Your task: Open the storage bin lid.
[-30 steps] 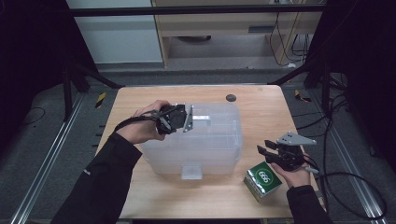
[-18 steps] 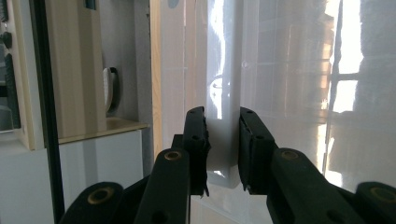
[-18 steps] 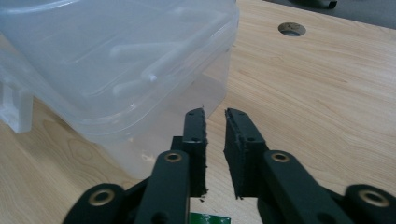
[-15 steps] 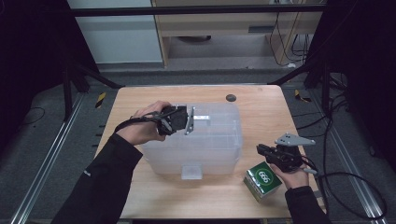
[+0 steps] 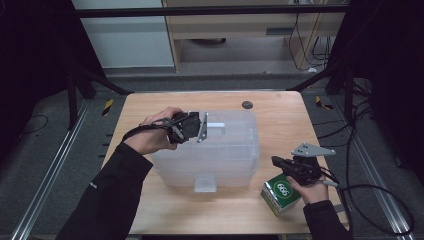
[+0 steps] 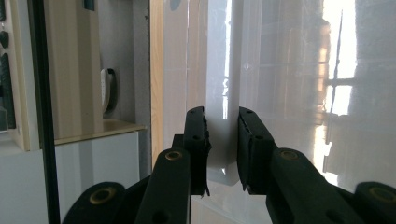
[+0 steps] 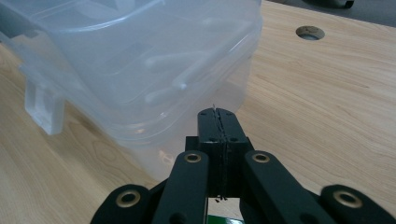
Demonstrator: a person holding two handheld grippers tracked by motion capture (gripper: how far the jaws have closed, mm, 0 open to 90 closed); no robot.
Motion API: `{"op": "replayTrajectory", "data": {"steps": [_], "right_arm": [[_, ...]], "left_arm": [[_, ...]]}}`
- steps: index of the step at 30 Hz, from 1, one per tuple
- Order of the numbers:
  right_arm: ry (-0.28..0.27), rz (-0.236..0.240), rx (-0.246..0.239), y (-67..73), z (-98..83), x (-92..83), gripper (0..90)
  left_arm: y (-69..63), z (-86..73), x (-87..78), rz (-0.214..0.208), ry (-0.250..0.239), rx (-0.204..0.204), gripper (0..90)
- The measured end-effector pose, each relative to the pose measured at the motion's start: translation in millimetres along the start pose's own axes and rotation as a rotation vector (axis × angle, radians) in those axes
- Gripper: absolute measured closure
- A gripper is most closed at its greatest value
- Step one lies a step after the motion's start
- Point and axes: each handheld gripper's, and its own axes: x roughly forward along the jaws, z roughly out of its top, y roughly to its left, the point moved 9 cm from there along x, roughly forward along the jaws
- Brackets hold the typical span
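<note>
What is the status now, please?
Left gripper clamped on the clear bin's latch tab. Right gripper shut, empty, jaws just closed. Green box beside it, not obstructing.

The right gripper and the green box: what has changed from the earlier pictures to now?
The right gripper has just been closing its jaws; they now meet with nothing between them, just above the green box. The left gripper stays clamped on a tab of the clear plastic container, which has not moved, nor has the box.
</note>
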Motion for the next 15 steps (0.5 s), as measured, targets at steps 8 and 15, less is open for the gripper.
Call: {"op": "replayTrajectory", "data": {"steps": [8, 15], "right_arm": [[-0.008, 0.005, -0.003, 1.7, 0.6, -1.2, 90.0], [0.004, 0.010, -0.003, 4.0, -1.7, 2.2, 90.0]], "left_arm": [[8.3, -0.4, -0.8, 0.035, -0.008, -0.030, 74.6], [16.0, -1.4, -0.6, 0.056, -0.019, -0.058, 73.7]]}}
